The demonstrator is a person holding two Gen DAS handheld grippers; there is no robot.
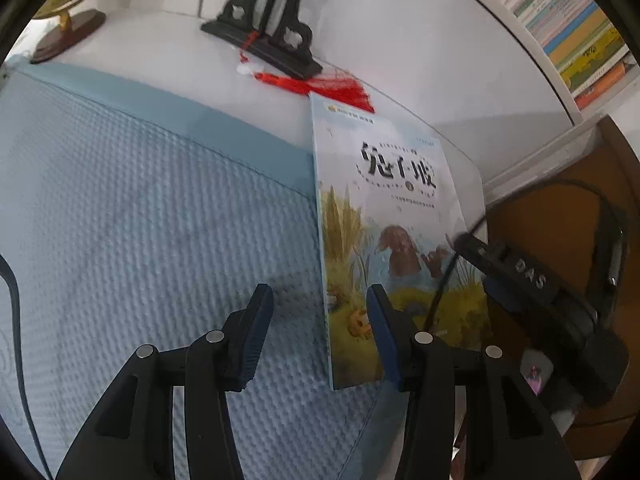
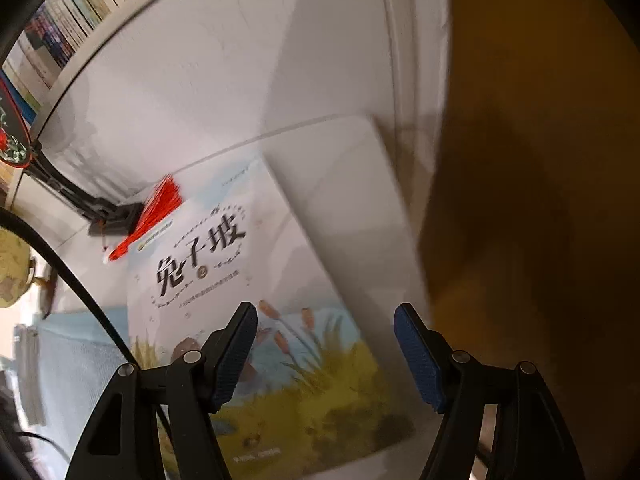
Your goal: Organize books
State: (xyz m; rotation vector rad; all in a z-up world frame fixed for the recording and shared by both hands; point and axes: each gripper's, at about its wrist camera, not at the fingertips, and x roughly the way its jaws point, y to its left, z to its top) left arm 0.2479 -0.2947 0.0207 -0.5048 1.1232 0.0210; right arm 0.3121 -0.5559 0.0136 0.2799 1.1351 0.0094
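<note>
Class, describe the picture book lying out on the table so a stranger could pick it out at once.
Find the white table with the blue mat. The book lies flat at the mat's edge, just below the red tassel. Unlike the shelved books, it shows its cover: black Chinese title, reeds.

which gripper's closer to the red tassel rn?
Hard to call, probably left. Left gripper straddles the book's near edge, red tassel beyond its far end. Right gripper hangs over the cover.

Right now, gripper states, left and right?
Left gripper: open, holding nothing; its fingers straddle the near-left edge of the book.
Right gripper: open, empty, over the book.
</note>
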